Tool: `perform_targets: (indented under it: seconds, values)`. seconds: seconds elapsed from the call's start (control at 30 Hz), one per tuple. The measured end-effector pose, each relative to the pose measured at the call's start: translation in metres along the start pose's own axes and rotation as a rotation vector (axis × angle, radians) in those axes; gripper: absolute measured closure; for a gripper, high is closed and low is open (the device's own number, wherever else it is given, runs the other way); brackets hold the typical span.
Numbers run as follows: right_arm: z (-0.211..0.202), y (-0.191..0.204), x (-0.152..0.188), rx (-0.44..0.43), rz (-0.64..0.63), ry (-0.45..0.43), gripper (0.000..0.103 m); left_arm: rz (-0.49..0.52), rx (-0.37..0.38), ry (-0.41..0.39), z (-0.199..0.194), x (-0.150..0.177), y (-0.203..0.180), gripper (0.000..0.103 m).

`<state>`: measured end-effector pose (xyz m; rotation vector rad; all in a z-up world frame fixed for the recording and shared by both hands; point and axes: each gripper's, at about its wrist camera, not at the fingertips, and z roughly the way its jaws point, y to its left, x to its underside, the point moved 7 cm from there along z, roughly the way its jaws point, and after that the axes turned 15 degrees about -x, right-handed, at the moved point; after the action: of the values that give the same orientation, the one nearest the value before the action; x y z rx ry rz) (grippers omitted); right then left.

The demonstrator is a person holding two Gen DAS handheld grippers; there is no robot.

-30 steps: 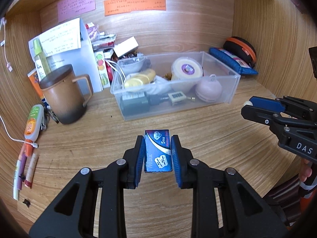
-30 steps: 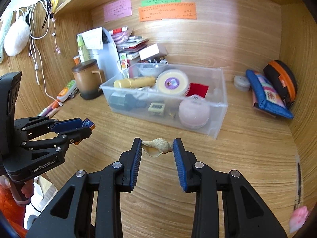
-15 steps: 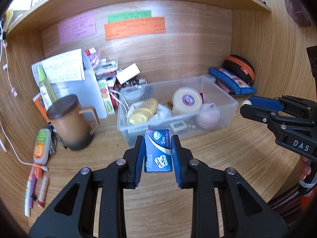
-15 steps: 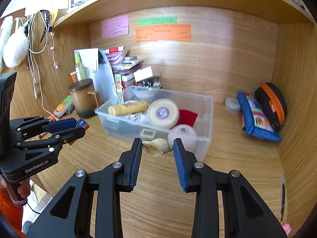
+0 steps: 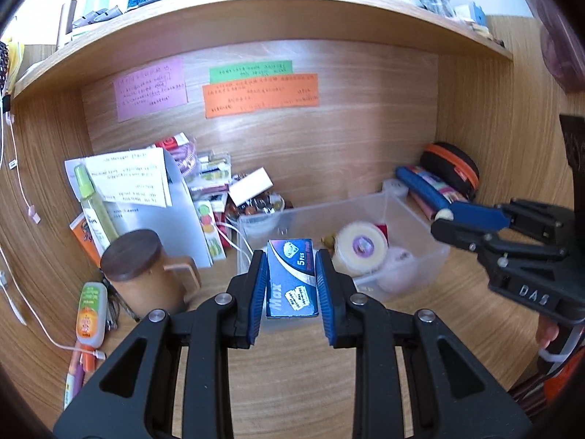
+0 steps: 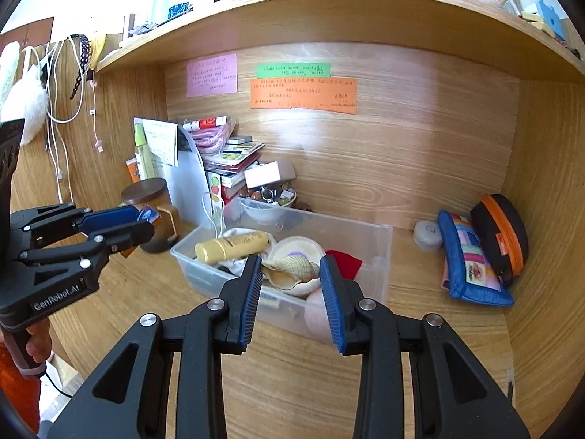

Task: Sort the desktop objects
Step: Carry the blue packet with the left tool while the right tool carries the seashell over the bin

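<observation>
My left gripper [image 5: 291,285] is shut on a small blue "Max" box [image 5: 291,281] and holds it in the air in front of the clear plastic bin [image 5: 413,216]. My right gripper [image 6: 291,285] is shut on a beige spiral seashell [image 6: 290,271], raised over the near side of the same bin [image 6: 380,252]. The bin holds a yellow tube [image 6: 232,246], a tape roll [image 5: 360,243], a red cloth [image 6: 345,261] and other small items. The right gripper also shows at the right of the left wrist view [image 5: 444,219], the left gripper at the left of the right wrist view [image 6: 146,221].
A brown lidded mug [image 5: 140,274] stands left of the bin, with papers, a spray bottle [image 5: 93,205] and stacked packets behind. Pens and an orange-green tube [image 5: 89,309] lie at the far left. A blue pouch [image 6: 471,261] and a black-orange case [image 6: 502,236] sit at the right wall.
Both grippers have risen and tilted up, still holding their objects; the bin now sits lower in both views and the upper shelf has come into sight.
</observation>
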<state>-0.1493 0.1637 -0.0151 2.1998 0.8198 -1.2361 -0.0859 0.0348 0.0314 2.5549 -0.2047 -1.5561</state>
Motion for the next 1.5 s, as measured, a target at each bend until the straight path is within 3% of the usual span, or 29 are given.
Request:
perform_targets:
  seconds: [0.6,1.23,1.5]
  values:
    - [0.034,-0.032,-0.035,0.033,0.016,-0.004,0.073,-0.017,0.018,0.029,0.050,-0.037,0.001,0.077]
    - [0.090,-0.102,-0.010,0.053,0.151,0.102,0.073,0.038,0.089,0.183,0.141,-0.020,-0.045,0.077]
    - [0.108,-0.112,0.005,0.064,0.174,0.151,0.073,0.036,0.113,0.232,0.162,-0.008,-0.057,0.077]
